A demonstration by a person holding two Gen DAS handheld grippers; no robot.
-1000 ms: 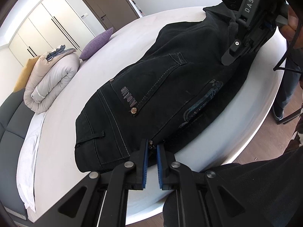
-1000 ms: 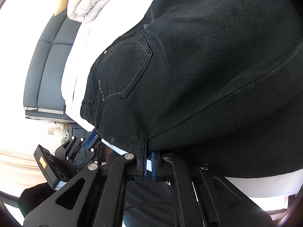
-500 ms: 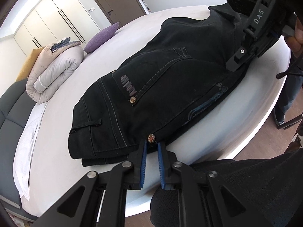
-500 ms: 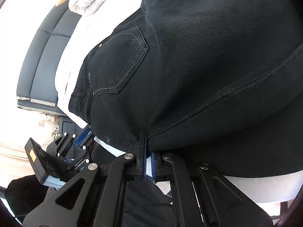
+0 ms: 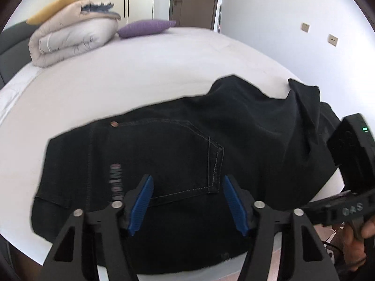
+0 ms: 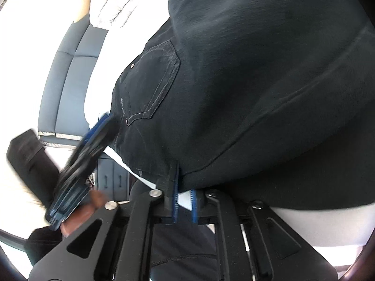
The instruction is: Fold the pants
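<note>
Black jeans [image 5: 187, 140] lie folded across the near edge of a white bed [image 5: 140, 75], back pocket facing up. My left gripper [image 5: 187, 200] hovers over the pocket and waistband; its jaws are opening, spread wide, with nothing pinched between the blue pads. In the right wrist view the jeans [image 6: 257, 70] fill the frame. My right gripper [image 6: 184, 201] sits at their near folded edge, and its jaws are opening: a narrow gap shows white sheet, and the fabric rests just past the fingertips. The left gripper [image 6: 93, 145] appears blurred at the left.
A rolled duvet [image 5: 70, 39] and a purple pillow [image 5: 145, 27] lie at the far side of the bed. Wardrobe doors and a brown door stand behind. A grey padded headboard [image 6: 68, 82] runs along the left. The person's dark-clothed legs [image 6: 182, 257] are close to the bed edge.
My left gripper let go of the jeans' near edge, spread its jaws, rolled and swung over the pocket. My right gripper's pads parted slightly off the folded edge.
</note>
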